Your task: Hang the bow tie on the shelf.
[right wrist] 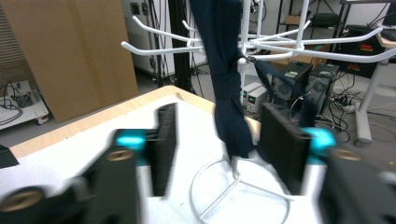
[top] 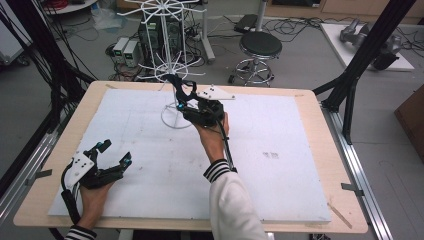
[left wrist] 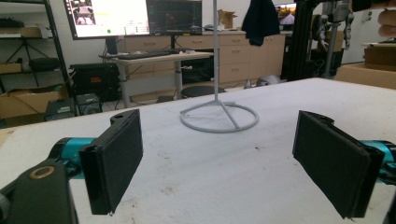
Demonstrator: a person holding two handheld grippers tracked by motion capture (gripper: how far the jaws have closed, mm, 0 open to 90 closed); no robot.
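Observation:
A white wire rack [top: 172, 67] with hooked arms stands on a ring base at the far middle of the white table top [top: 280, 165]. A dark navy cloth [top: 176, 86] hangs from the rack. My right gripper [top: 184, 102] is raised at the rack. In the right gripper view the cloth [right wrist: 229, 93] hangs between the blurred jaws of the right gripper [right wrist: 217, 149], which stand open with neither pad pressing on it, and the rack [right wrist: 280, 44] is behind it. My left gripper [top: 116, 151] rests low at the near left, open with nothing between its jaws. From the left gripper [left wrist: 217, 158] I see the rack's base [left wrist: 219, 117] and the cloth [left wrist: 260, 21].
A black stool [top: 260, 47], power supplies and cables sit on the floor beyond the table. Black frame posts [top: 362, 60] rise at the right and left. Desks with monitors [left wrist: 135, 16] stand farther back. The table's wooden edge [top: 340, 215] borders the white sheet.

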